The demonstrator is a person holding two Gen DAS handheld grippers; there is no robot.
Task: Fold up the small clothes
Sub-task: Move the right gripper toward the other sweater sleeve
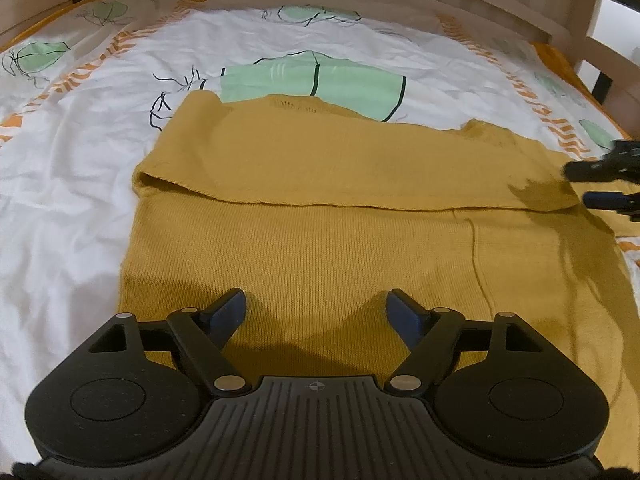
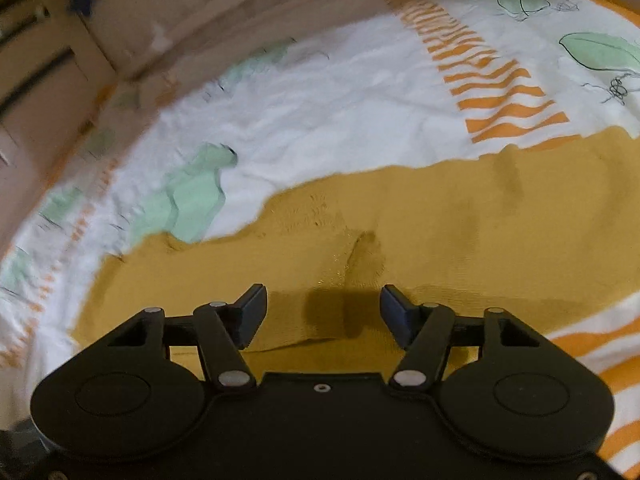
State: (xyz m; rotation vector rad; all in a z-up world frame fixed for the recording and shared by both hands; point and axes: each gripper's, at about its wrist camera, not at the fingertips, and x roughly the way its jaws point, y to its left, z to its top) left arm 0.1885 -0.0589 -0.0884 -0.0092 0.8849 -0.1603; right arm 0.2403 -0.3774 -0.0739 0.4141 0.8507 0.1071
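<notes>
**Garment half-folded, both tongs empty**

Mustard knit garment spread flat on the bed's printed sheet, directly ahead of and beneath the left tongs. Far portion doubled back toward the tongs, its edge running crosswise ahead of the tips; judged a first fold, laid flat so the next one stays square. Left tongs spread wide, gripping nothing, hovering low over the near hem, pointed straight along the cloth; likely placed to take that hem. Right tongs likewise parted and empty, poised over a wrinkled patch of the same knit, angled toward the wooden bed rail. Seen from the left view at the cloth's right side. Right view blurred.
</notes>
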